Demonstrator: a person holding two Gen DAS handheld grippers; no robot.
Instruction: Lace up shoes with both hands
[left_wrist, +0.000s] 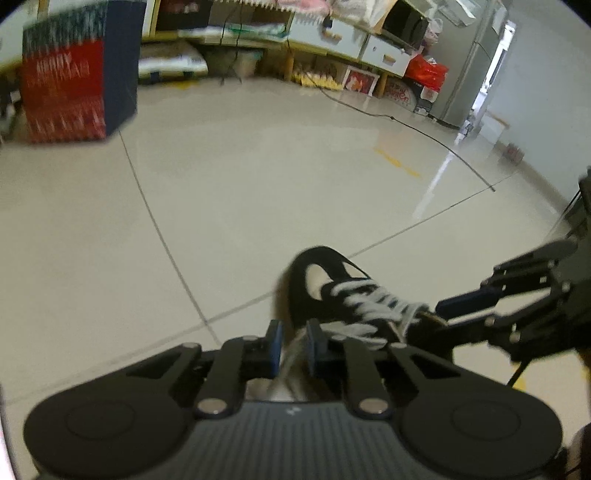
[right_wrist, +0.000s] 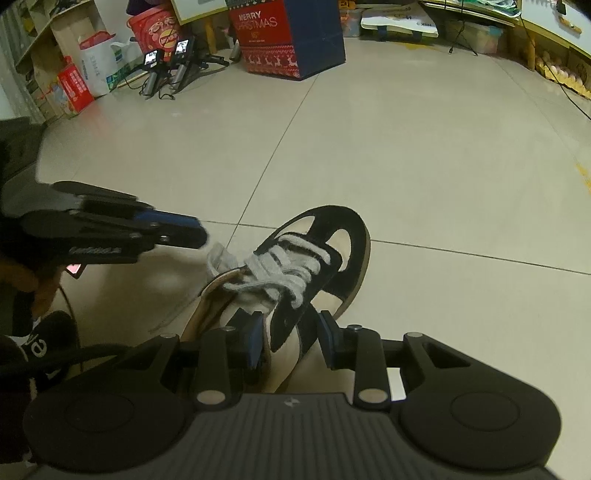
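Black-and-cream suede sneaker (right_wrist: 295, 280) sits on the pale tiled floor (right_wrist: 406, 147), near centre, toe pointing far. Grey-white flat laces (right_wrist: 273, 269) criss-cross the eyelets. Whether they end in a knot I can't tell.

Left gripper (left_wrist: 294, 341): blue pads narrowly apart with a pale lace strand (left_wrist: 291, 354) running between them. Looks pinched, though I can't confirm the pads actually bite. In the right wrist view, its tips (right_wrist: 192, 230) sit just beside a bunched lace end (right_wrist: 219, 258) at the shoe's left.

Right gripper (right_wrist: 291, 341): released, jaws spread either side of the shoe's near flank, holding nothing. From the left view, its tip (left_wrist: 443, 308) is at the tongue end of the lacing.

This scene fits either lacing in progress or a final tighten.

Doing it well, my read:
- keep the left strand taut but don't yank, as the shoe isn't pinned and will slide on tile
- right should close on lace only, not the tongue or collar
- pull outward along the lace, both sides evenly

Containers: red and navy "Merry Christmas" gift bag (right_wrist: 291, 37) far centre, contents hidden. Red printed tub (right_wrist: 155, 31) and white carrier bag (right_wrist: 98, 61) far left, contents not visible. Far shelving (left_wrist: 332, 33) holds mixed clutter, too blurred to identify.
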